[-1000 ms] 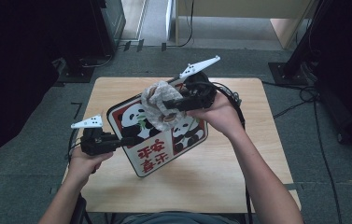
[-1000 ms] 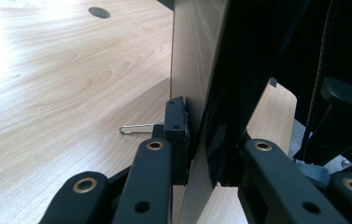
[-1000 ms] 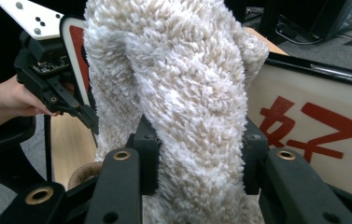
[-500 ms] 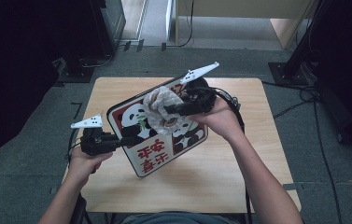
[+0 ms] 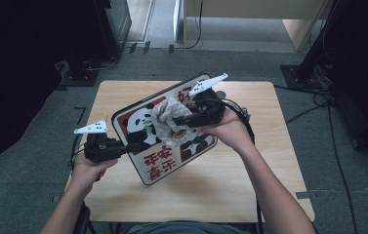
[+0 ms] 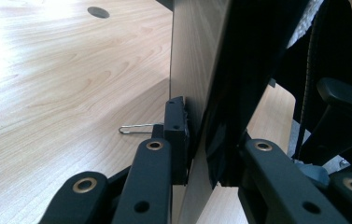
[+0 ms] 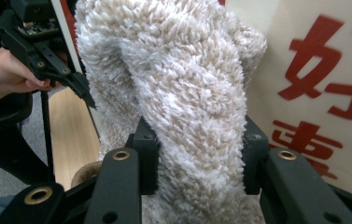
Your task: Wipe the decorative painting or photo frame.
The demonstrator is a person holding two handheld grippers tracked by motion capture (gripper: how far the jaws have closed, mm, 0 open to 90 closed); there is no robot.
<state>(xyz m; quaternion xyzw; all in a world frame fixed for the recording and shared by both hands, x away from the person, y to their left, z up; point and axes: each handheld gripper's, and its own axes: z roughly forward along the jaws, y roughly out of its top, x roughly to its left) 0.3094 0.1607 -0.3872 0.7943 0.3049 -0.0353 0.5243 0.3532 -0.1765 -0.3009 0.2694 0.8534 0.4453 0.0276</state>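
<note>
A panda sign board [image 5: 159, 161] with red characters is held tilted above the table. My left gripper [image 5: 132, 147] is shut on the board's left edge; in the left gripper view the board's thin edge [image 6: 197, 93] runs up between the jaws. My right gripper [image 5: 175, 122] is shut on a fluffy beige cloth [image 5: 164, 122] that rests against the board's face. In the right gripper view the cloth [image 7: 183, 93] bulges between the jaws, with the board's red characters [image 7: 323, 84] behind it.
The wooden table [image 5: 123, 95] lies under the board, with a cable hole [image 6: 98, 12] in its top. A small metal clip [image 6: 134, 129] lies on the wood. Cables [image 5: 318, 97] trail on the floor at the right. Dark equipment stands at the back left.
The right gripper and cloth have slid left and down across the board's face. The left gripper holds the board as before.
</note>
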